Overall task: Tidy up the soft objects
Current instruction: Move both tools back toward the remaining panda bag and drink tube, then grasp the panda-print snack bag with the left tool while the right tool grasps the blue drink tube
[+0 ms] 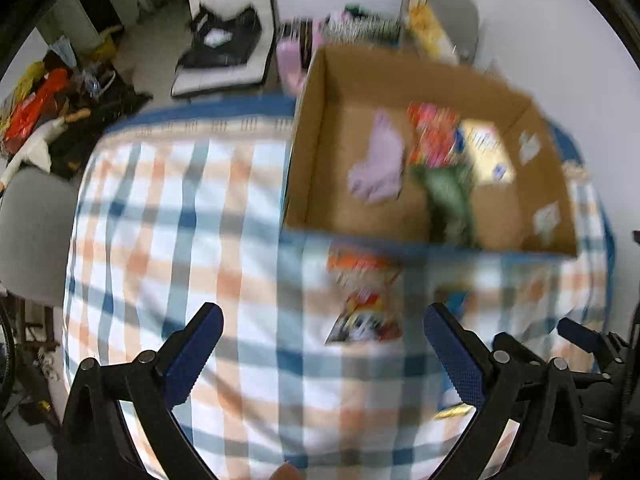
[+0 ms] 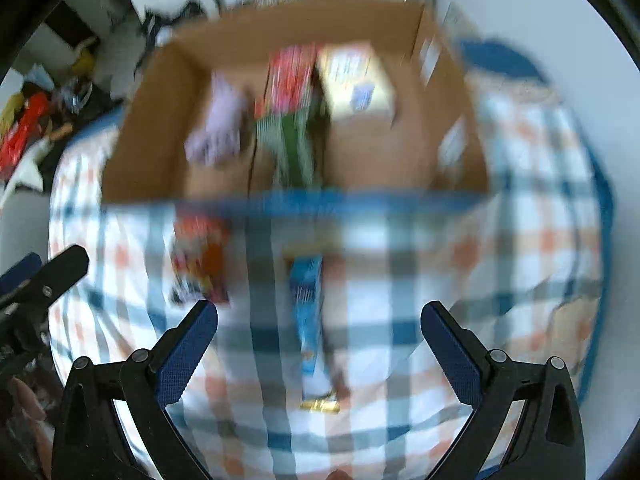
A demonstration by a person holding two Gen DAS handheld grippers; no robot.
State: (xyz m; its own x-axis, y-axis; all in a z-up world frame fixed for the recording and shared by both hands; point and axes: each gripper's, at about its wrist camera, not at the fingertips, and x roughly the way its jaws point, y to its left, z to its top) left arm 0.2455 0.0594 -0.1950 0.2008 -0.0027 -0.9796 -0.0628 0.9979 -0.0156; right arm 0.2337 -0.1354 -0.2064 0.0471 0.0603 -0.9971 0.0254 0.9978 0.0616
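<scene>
Your left tongs (image 1: 322, 344) and right tongs (image 2: 318, 338) stand open and empty above the counter (image 1: 168, 216); the box (image 1: 316, 140) holds a purple cloth (image 1: 378, 168).

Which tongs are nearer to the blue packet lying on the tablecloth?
Right. The blue packet lies straight ahead between the open right tongs. For the left tongs it sits off to their right side.

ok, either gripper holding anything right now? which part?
Nothing held. Left gripper and right gripper are both open above the checked cloth; the two packets lie loose on it.
</scene>
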